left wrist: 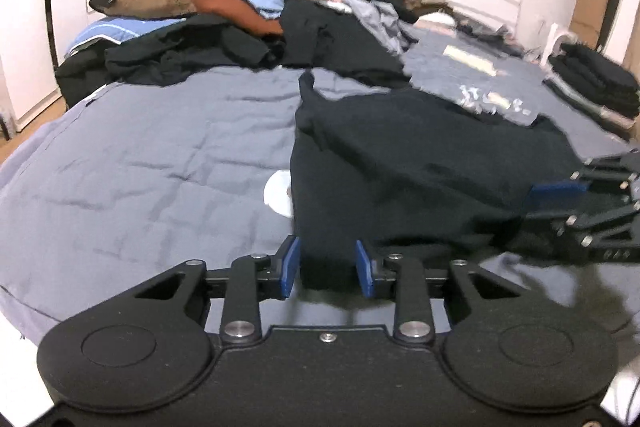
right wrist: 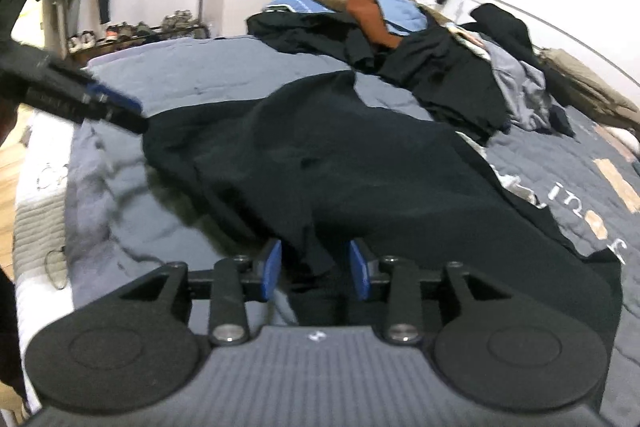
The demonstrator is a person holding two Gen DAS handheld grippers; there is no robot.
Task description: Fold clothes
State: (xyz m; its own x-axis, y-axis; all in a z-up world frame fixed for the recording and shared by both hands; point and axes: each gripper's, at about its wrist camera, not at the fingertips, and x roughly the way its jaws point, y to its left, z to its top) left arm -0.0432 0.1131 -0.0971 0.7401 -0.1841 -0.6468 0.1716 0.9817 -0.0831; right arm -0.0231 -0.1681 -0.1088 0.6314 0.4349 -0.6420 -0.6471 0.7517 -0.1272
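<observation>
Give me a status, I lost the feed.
Left gripper and right gripper both open, pads clear of cloth. Black garment spread on the bed, edge between both jaws. Unfolded clothes pile behind it.

A black garment (left wrist: 420,179) on the bed (left wrist: 140,155) hides most of a white disc (left wrist: 278,193) just beside its edge. The clothes pile (right wrist: 400,39) behind the garment is motion-blurred; lettering (right wrist: 560,199) beside the garment is unreadable.
</observation>
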